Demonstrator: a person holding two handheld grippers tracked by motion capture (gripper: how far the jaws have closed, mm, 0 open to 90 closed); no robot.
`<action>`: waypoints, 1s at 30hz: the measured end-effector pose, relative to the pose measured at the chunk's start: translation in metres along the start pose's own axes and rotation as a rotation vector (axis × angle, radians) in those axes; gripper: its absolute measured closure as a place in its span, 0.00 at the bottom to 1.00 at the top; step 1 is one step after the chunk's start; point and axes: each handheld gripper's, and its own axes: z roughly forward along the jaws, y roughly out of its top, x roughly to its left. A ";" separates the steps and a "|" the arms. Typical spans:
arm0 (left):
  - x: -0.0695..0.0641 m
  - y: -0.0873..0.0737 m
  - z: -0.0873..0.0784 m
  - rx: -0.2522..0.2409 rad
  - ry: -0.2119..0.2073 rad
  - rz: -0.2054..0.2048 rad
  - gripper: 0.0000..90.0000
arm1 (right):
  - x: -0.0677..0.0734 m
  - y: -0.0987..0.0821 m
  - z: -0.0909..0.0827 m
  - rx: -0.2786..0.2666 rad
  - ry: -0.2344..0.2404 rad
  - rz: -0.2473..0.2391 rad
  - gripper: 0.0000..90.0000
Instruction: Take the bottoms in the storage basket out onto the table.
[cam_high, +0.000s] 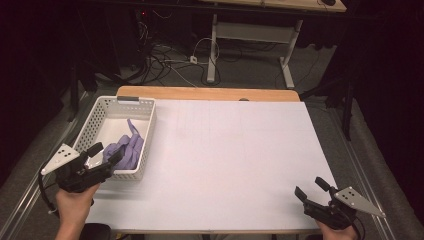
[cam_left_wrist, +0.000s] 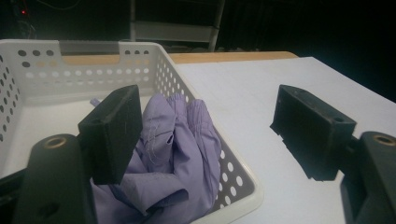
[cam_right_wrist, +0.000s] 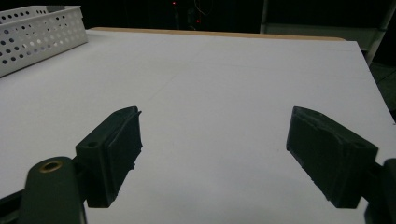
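One purple cloth in one white basket, two tools held open.

At the left, the left tool (cam_high: 106, 154) is held open at the basket (cam_high: 100, 111) rim; the cloth (cam_high: 129, 147) inside is judged soft, light, best pinched at a raised fold. The right tool (cam_high: 311, 189) is open, empty, over the desk (cam_high: 230, 150).

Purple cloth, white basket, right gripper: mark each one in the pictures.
purple cloth (cam_left_wrist: 180, 140), left gripper view, on its bunched upper fold.
white basket (cam_high: 149, 131), high view, on its right side wall.
right gripper (cam_high: 311, 189), high view, midway between its open fingers.
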 end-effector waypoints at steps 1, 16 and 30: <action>0.001 0.001 0.001 0.002 -0.001 -0.004 0.26 | 0.000 0.000 0.000 0.000 0.000 0.001 0.21; 0.001 0.011 0.010 0.000 -0.018 -0.010 0.26 | 0.000 0.000 0.000 0.001 0.002 0.005 0.21; -0.012 0.025 0.031 0.038 -0.027 0.052 0.26 | 0.000 0.000 0.000 0.004 0.004 0.002 0.21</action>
